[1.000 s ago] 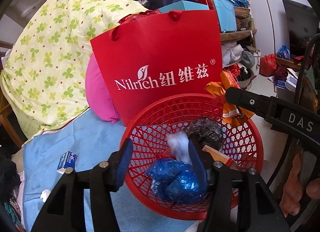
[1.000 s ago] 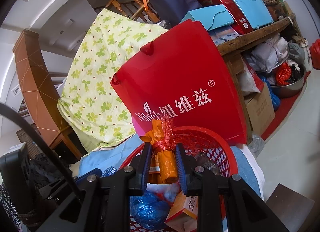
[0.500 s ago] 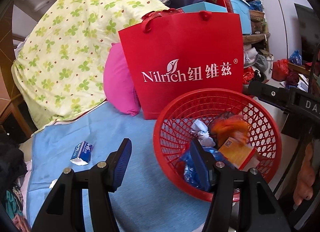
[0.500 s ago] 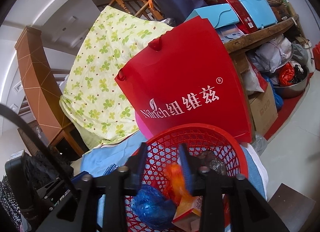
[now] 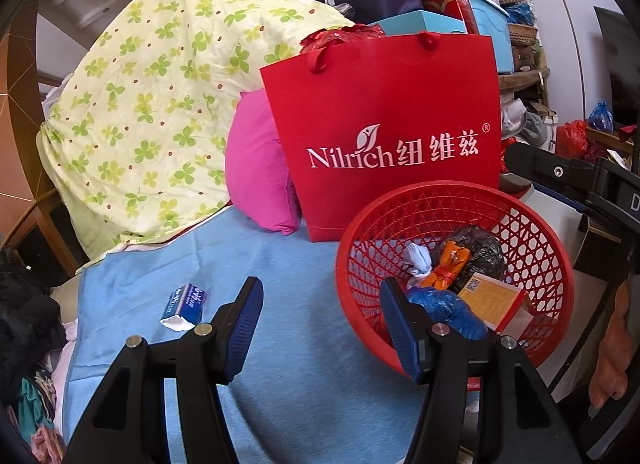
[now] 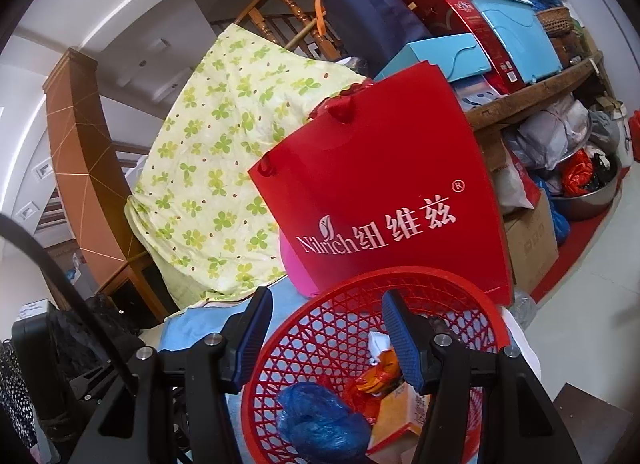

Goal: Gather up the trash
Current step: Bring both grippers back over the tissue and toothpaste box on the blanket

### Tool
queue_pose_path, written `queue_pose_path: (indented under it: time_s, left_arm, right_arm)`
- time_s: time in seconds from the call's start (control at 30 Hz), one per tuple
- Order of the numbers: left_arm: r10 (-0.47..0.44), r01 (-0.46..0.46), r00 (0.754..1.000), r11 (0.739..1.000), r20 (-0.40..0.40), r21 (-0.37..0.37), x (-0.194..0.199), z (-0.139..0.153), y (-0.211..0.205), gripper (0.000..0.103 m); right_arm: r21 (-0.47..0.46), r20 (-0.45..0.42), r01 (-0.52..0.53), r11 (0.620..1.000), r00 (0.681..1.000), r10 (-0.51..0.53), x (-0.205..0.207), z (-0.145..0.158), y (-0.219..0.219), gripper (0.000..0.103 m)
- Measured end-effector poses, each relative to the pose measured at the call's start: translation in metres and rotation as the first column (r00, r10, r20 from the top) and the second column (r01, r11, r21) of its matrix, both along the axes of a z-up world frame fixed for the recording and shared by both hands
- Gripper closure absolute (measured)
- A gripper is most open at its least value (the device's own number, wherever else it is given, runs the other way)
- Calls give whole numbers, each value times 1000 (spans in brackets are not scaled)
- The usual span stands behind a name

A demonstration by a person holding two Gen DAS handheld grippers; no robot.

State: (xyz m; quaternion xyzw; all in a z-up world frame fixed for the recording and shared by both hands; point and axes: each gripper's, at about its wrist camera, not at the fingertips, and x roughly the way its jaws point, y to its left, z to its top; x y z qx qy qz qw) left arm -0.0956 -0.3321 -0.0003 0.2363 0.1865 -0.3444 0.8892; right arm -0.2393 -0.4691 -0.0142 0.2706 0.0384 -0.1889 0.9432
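While the red mesh basket (image 5: pixel 558 264) sits at the edge of the blue cloth (image 5: pixel 192 260) where both hands can reach it, it serves as the bin for this clean-up, and it already holds a fair haul: a crumpled blue plastic bag (image 5: pixel 444 306), a black bag (image 5: pixel 482 248), a flat orange box (image 5: pixel 494 296), a white paper wad (image 5: pixel 416 258) and the orange wrapper (image 5: pixel 448 264) tied with red string. That wrapper lies loose among the rest, and the right gripper (image 6: pixel 326 330) hangs above the rim with its jaws having just been opening and nothing between them now, so this reads as a drop completed. The left gripper (image 5: pixel 320 314) is also parted and empty, angled down over the cloth beside the basket. My guess is it goes next for the small blue-and-white carton (image 5: pixel 186 304), the one piece of litter not yet collected, lying on the cloth to the left, well apart from the basket. Behind stands a red Nilrich paper bag (image 5: pixel 384 136), upright against a pink cushion (image 5: pixel 256 168), with a clover-print quilt (image 5: pixel 160 104) heaped over what looks like a wooden stair rail. The room is crowded: boxes and a blue tub piled on a wooden shelf, more bags and a metal basin on the pale floor.
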Motion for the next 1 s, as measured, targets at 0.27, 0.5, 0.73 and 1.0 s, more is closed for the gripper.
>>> queue_pose_path:
  time_s: [0.27,0.5,0.73,1.0]
  left_arm:
    - [27,-27,1000,1000,-5,-14,7,2,16,41]
    - [55,-55,998,998,-14,-31,15,5,31,41]
    - [83,-85,996,995,-25,-44,23,5,48,41]
    - [120,-122,992,991,-39,-59,31,5,68,41]
  right_arm:
    - [-20,-16,-29,999,999,28,14,3,12,42]
    - [-59,-37,-46,997,998,44,26,6,27,42]
    - [-121,-26,-50,991,999,47,31,11,44,42]
    - [-169,-21,-66,983,998,64,39,14,65,42]
